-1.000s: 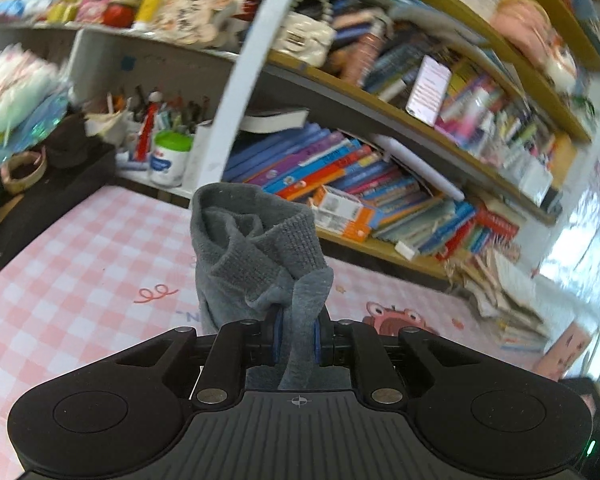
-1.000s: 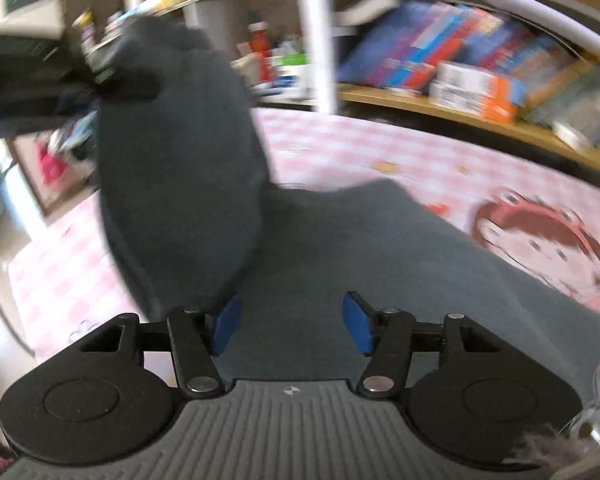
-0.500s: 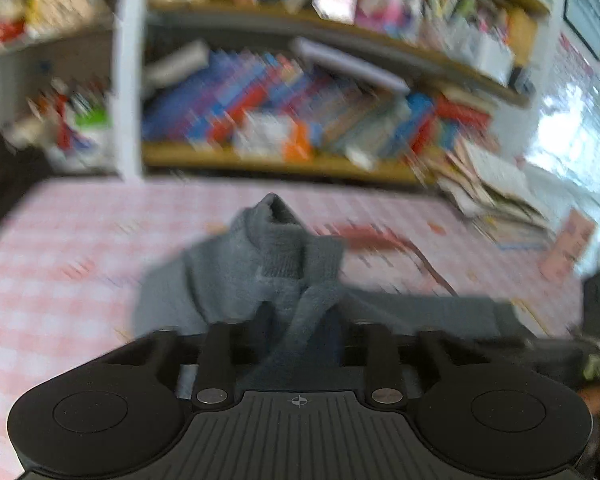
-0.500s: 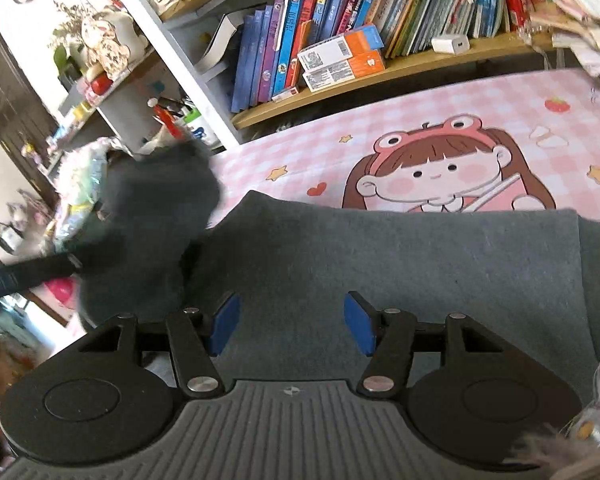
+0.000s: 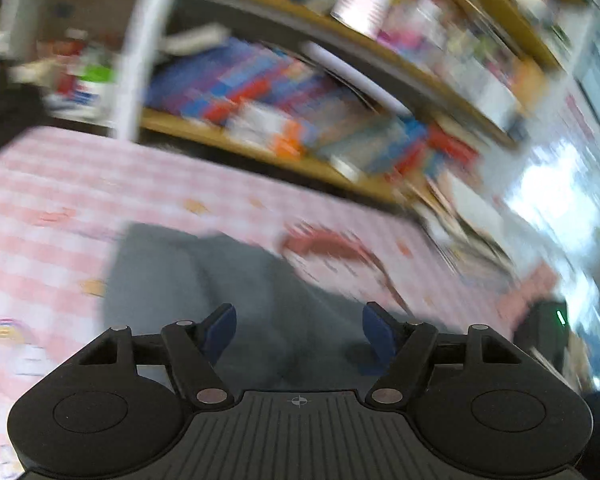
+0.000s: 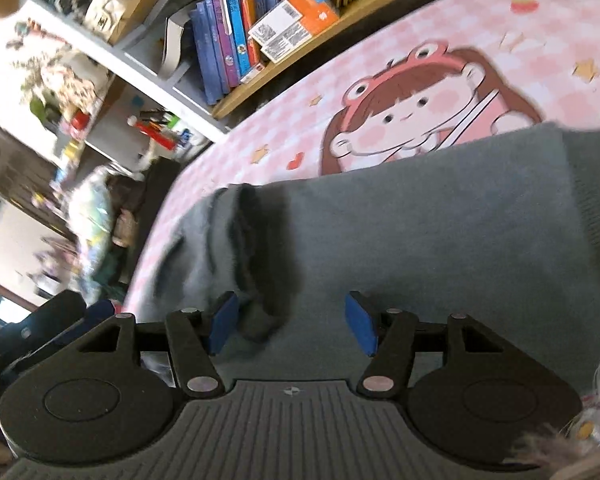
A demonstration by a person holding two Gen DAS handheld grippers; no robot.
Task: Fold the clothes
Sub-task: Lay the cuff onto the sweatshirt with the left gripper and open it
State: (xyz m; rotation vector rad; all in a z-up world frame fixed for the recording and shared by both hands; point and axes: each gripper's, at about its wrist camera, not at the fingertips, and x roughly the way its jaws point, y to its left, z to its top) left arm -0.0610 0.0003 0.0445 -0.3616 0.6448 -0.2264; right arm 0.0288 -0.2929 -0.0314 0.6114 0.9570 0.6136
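A grey knit garment lies on the pink checked tablecloth, with a folded-over sleeve part at its left side. My right gripper is open and empty just above the garment. My left gripper is open and empty above the same garment; that view is motion-blurred. The left gripper also shows in the right wrist view at the lower left.
A bookshelf full of books runs along the table's far edge. A white shelf post and a cluttered cubby with pens stand at the back left. A cartoon girl print lies beyond the garment.
My left gripper has opened and let go of the grey sleeve, which now lies folded over on the garment. The left gripper is drawing back; the right stays open.
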